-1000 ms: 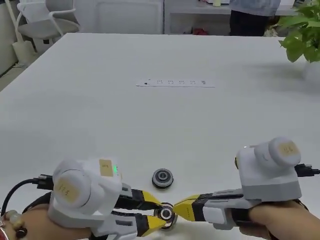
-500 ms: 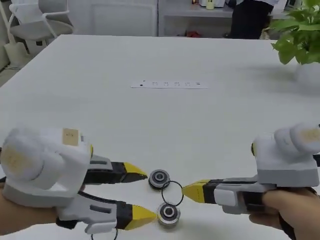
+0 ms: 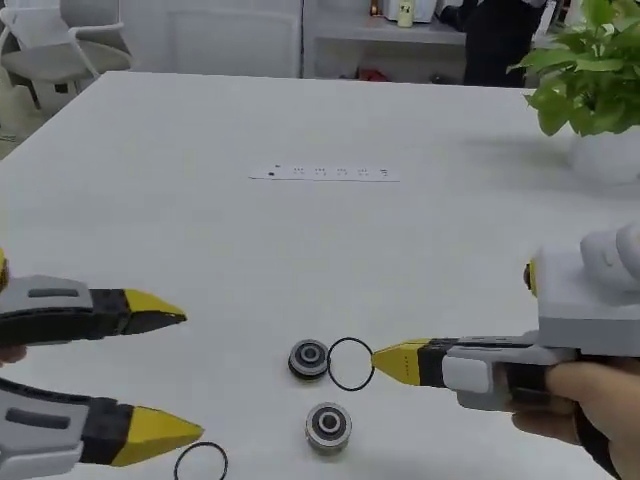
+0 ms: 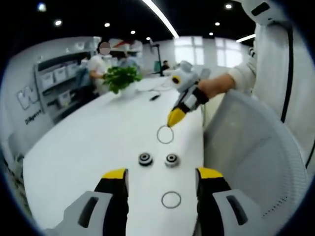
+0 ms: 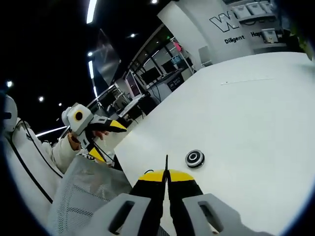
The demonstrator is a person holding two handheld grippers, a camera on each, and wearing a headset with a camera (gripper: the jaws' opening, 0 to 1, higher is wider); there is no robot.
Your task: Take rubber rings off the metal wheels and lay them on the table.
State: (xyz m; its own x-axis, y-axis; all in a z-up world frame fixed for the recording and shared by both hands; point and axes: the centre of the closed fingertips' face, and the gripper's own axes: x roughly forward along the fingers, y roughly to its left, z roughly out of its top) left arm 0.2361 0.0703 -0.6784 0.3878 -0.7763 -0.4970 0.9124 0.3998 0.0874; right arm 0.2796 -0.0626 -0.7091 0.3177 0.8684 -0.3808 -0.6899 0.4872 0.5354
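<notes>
Two silver-and-black metal wheels, far wheel (image 3: 308, 359) and near wheel (image 3: 329, 424), on the white worktop (image 3: 300, 240); right hand-held gripper (image 3: 378, 361) closed on a black rubber ring (image 3: 350, 363) beside the far wheel, left hand-held gripper (image 3: 178, 375) open. Released here, it may snag that wheel

Place: an open-plan office with a lab-like workroom is indicated.
Near: a large white table (image 3: 300, 230) is used as the work surface; a mesh-backed chair (image 4: 246, 147) is drawn up at its near edge.
Far left: a white swivel chair (image 3: 50, 45) is parked beyond the table.
Far right: a potted plant (image 3: 585, 70) is set on the table.
Walls: shelving (image 4: 59, 83) stocked with storage bins is seen, and large lettering (image 5: 235, 38) reading "Diligent" is printed on a wall.
Ceiling: a dark ceiling is fitted with strip lights (image 4: 160, 18) and spotlights.
</notes>
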